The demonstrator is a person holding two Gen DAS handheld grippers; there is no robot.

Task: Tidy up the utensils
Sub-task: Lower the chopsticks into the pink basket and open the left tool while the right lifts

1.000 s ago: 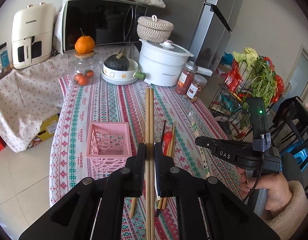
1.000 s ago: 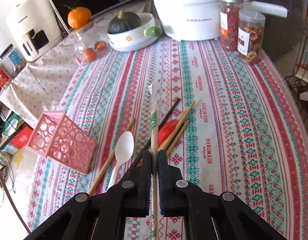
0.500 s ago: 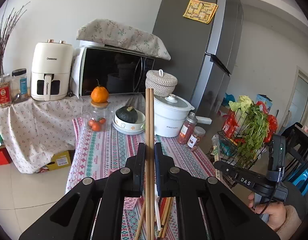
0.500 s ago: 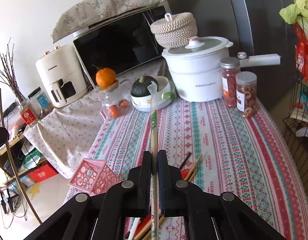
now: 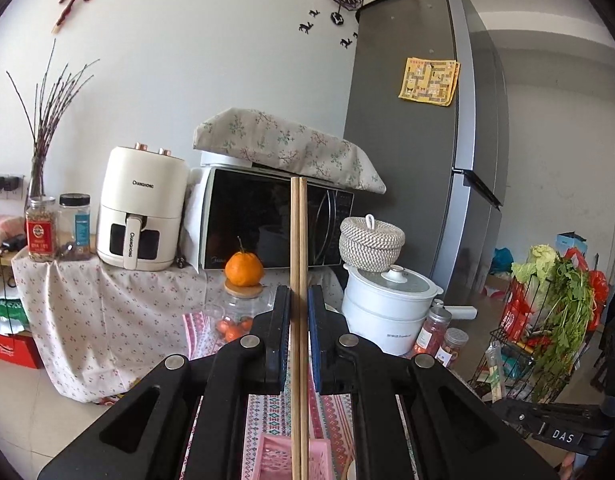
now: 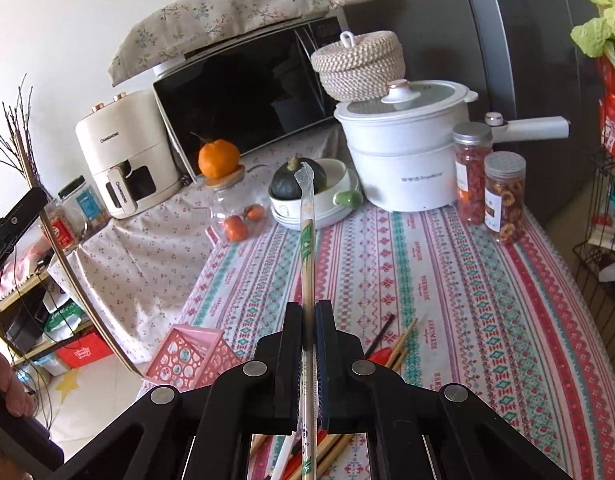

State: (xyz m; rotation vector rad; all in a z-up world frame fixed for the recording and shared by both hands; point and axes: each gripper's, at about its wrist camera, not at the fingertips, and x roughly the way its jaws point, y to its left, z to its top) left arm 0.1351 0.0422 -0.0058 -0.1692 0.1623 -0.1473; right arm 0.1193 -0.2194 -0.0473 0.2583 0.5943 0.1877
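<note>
Both tongs carry chopsticks, lifted over the worktop [image 6: 447,280].

The left tongs [image 5: 298,312] pinch a bare wooden pair [image 5: 298,232], standing up the frame's centre; light, stiff and smooth, it could slide or scissor, so a hold near mid-length seems best. The right tongs [image 6: 308,322] pinch a wrapped pair [image 6: 307,240] in clear, green-printed film, likely slippery, its tip bent. The pink basket [image 6: 187,356] sits lower left, loose utensils [image 6: 395,350] just beside.

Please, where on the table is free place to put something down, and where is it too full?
Bare tablecloth lies between the two jars, the table's right edge and the loose chopsticks. Another bare strip runs from the pink basket toward the glass jar. The back by the white pot and bowl is crowded.
</note>
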